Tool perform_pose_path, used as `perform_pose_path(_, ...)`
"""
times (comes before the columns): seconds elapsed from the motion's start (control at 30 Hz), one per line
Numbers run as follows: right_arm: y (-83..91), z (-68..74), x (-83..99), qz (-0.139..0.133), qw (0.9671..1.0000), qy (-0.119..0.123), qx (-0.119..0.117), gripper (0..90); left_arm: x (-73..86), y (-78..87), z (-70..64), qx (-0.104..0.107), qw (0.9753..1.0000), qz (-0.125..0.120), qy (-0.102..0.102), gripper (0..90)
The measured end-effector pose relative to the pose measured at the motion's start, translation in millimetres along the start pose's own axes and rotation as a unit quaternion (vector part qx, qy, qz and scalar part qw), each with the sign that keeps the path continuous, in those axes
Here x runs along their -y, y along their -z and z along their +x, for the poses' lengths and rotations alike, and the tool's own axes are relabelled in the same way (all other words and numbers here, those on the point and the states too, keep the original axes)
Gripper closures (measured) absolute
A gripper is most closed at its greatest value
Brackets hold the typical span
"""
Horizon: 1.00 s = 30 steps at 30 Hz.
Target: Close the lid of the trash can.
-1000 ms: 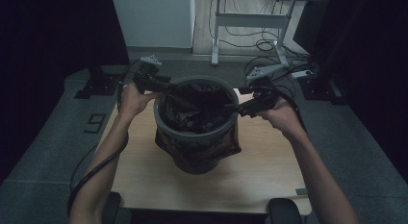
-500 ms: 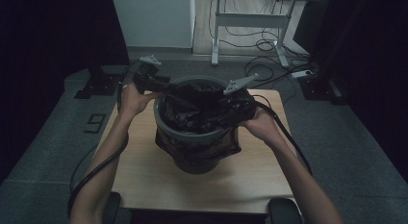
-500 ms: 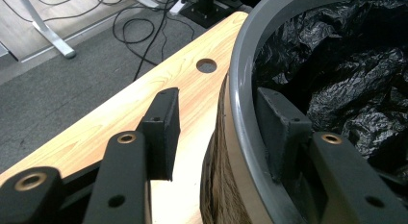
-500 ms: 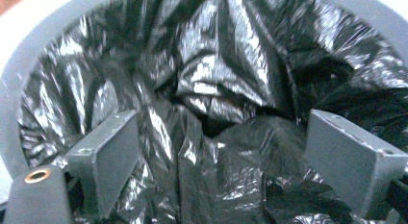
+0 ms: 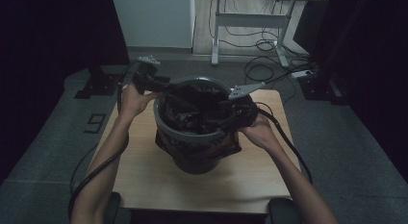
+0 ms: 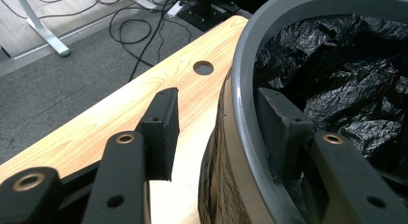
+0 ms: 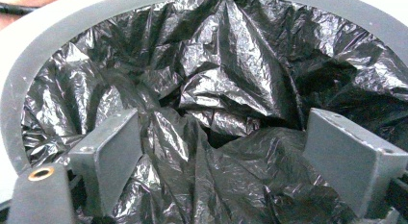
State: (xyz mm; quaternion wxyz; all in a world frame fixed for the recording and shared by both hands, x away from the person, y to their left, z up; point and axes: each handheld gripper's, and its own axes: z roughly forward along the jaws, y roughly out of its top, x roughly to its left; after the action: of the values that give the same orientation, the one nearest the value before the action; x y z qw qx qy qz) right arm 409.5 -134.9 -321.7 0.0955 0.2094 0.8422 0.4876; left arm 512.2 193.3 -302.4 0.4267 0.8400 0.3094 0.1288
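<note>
A grey round bin (image 5: 190, 133) lined with a crumpled black plastic bag (image 5: 197, 111) stands in the middle of the wooden table (image 5: 144, 180). My left gripper (image 5: 161, 84) is at the bin's far-left rim. In the left gripper view it (image 6: 219, 96) stands open astride the rim (image 6: 245, 113), one jaw outside and one inside against the bag (image 6: 337, 75). My right gripper (image 5: 222, 119) reaches into the bin from the right. Its jaws (image 7: 223, 125) are spread wide over the bag's folds (image 7: 226, 65), holding nothing.
The table has a round hole (image 6: 203, 68) beyond the bin. Bag edges hang over the bin's outside (image 5: 202, 149). Cables (image 5: 260, 65) and a power strip (image 5: 303, 73) lie on the floor behind, near a white desk frame (image 5: 216, 36).
My right gripper has moved left from outside the bin's right rim to inside the bin over the bag. The left gripper has stayed at the far-left rim.
</note>
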Motion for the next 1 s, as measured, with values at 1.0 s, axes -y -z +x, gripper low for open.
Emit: perform_pose_path(1.0,-1.9,-55.4,-15.5,0.023,0.9968,0.024,-0.073,20.7,-0.4,1.8,-4.8,-0.018,0.9998,0.005,0.002,51.3)
